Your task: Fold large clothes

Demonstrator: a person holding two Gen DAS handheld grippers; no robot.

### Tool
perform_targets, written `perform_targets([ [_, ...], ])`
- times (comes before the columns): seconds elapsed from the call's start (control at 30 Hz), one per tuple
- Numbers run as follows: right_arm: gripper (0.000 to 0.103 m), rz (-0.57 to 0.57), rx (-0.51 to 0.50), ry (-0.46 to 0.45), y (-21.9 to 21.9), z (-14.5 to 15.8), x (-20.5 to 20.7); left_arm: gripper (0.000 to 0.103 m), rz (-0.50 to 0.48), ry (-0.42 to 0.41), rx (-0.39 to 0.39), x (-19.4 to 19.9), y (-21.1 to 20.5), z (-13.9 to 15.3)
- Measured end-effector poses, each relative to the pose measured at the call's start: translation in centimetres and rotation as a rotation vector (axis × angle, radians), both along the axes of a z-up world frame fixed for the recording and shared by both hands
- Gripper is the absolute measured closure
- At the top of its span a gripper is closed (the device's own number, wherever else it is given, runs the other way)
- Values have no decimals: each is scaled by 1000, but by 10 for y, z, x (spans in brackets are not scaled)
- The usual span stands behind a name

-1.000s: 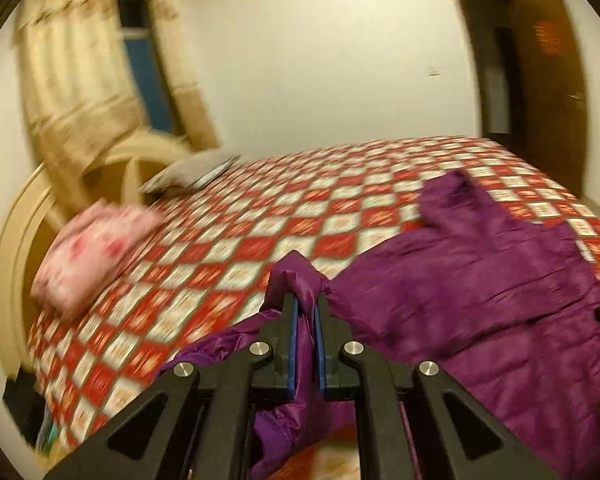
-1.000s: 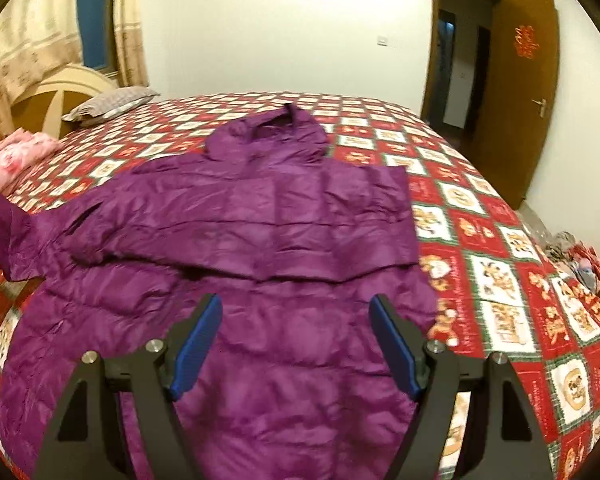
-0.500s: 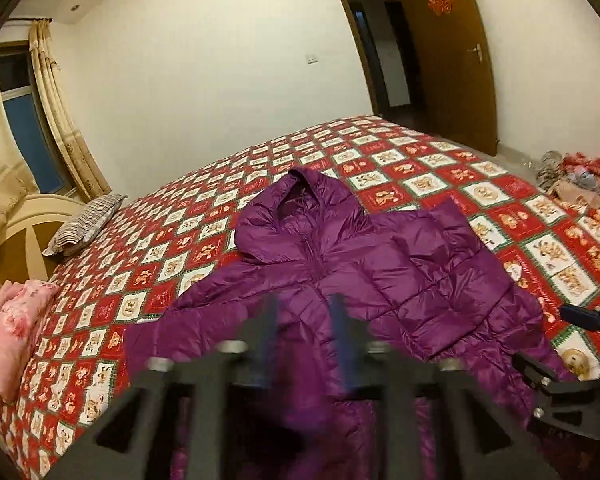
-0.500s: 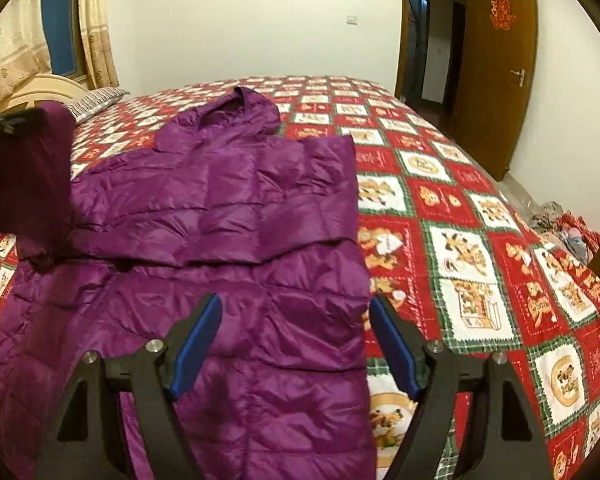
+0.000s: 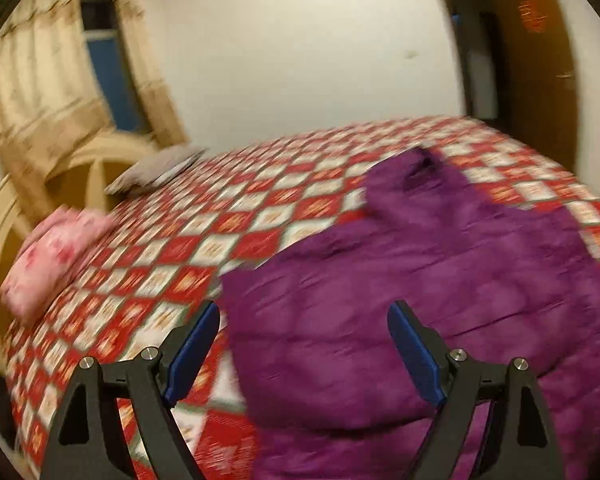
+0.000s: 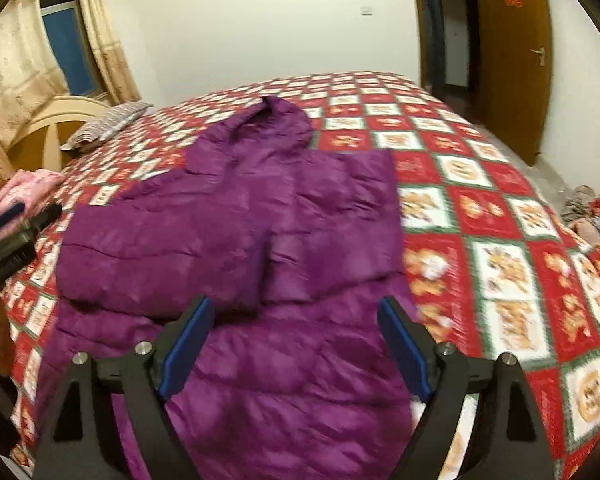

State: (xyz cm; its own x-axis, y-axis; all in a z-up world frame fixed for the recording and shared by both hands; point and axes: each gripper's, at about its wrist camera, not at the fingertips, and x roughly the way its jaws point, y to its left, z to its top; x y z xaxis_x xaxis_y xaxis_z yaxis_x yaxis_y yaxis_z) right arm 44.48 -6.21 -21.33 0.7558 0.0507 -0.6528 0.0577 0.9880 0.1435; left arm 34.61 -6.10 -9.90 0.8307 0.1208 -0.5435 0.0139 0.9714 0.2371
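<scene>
Right wrist view shows the jacket (image 6: pixel 236 240) spread on the bed (image 6: pixel 500 240), hood far, both sleeves folded across the chest. My right gripper (image 6: pixel 294 344) hovers over the hem, spread and empty; my left gripper (image 5: pixel 302 350) is likewise spread at the jacket's left edge. Next, I judge, I should pinch both hem corners evenly and carry them toward the hood. The purple quilted fabric looks puffy and slippery.

Purple jacket (image 6: pixel 236 240) on a red-and-white checked bedspread (image 6: pixel 500 248).
Pink floral pillow (image 5: pixel 56 252), grey striped pillow (image 6: pixel 108 124), blue gripper pads (image 6: pixel 186 348).
</scene>
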Motion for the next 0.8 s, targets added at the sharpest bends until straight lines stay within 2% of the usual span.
perform_targets([
  [0.07, 16, -2, 4, 20, 5, -4, 16, 17, 48, 36, 5, 4, 18, -16],
  [0.17, 16, 11, 58, 89, 11, -18, 45, 17, 110, 76, 11, 5, 42, -36],
  [0.2, 19, 32, 66, 122, 17, -25, 55, 17, 125, 83, 8, 5, 49, -40],
  [0.27, 41, 87, 82, 170, 26, -33, 67, 17, 148, 97, -2, 7, 62, -45],
  [0.33, 87, 101, 56, 171, 32, -32, 66, 17, 162, 102, -6, 9, 71, -46],
  [0.37, 91, 101, 30, 142, 34, -25, 61, 17, 170, 101, -4, 12, 76, -47],
  [0.43, 93, 87, 0, 91, 30, -12, 52, 17, 188, 100, 4, 15, 84, -48],
  [0.6, 93, -34, -26, -28, -6, 19, 30, 17, 217, 122, 25, 22, 93, -51],
  [0.67, 93, -79, -26, -27, -20, 19, 26, 17, 214, 134, 24, 23, 94, -52],
  [0.8, 93, -123, -38, 48, -39, -4, 29, 17, 190, 158, 34, 29, 82, -54],
])
